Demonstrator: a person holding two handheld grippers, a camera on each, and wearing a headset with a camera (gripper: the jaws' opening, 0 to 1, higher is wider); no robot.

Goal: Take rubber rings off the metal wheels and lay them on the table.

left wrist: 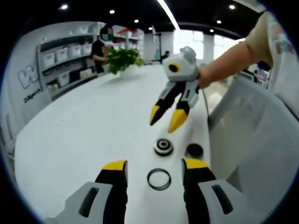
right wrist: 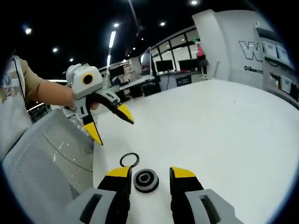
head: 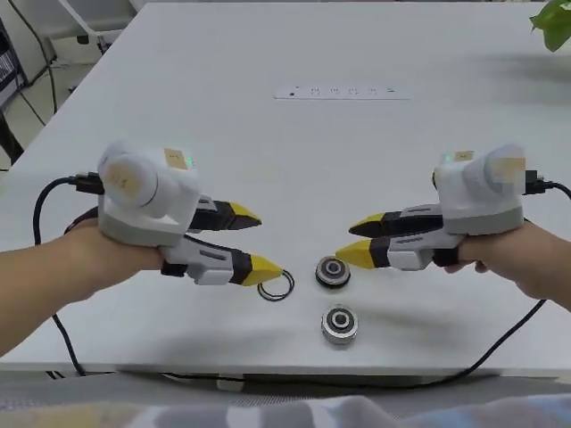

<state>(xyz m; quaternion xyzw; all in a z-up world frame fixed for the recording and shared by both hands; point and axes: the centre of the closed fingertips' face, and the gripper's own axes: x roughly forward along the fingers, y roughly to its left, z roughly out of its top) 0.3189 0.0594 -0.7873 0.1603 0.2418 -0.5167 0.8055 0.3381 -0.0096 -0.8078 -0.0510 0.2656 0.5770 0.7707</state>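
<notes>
A rubber ring [head: 277, 287] is seen lying flat on the bench [head: 178, 116] near its front edge, just under the lower tip of the left gripper [head: 254, 241], whose jaws are held wide apart and empty. A first metal wheel [head: 333, 272] is set just beside the ring, and a second metal wheel [head: 340, 324] closer to the front edge. The right gripper [head: 354, 241] is held with jaws parted, nothing clamped, its tips just beside the first wheel. A socket strip [head: 342, 91] is placed toward the far edge, and a plant [head: 558, 22] at the far right corner.

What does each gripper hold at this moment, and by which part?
Nothing is held. The left gripper and the right gripper are both open, with empty jaws. One rubber ring lies free on the table, by the left gripper's tips.
</notes>
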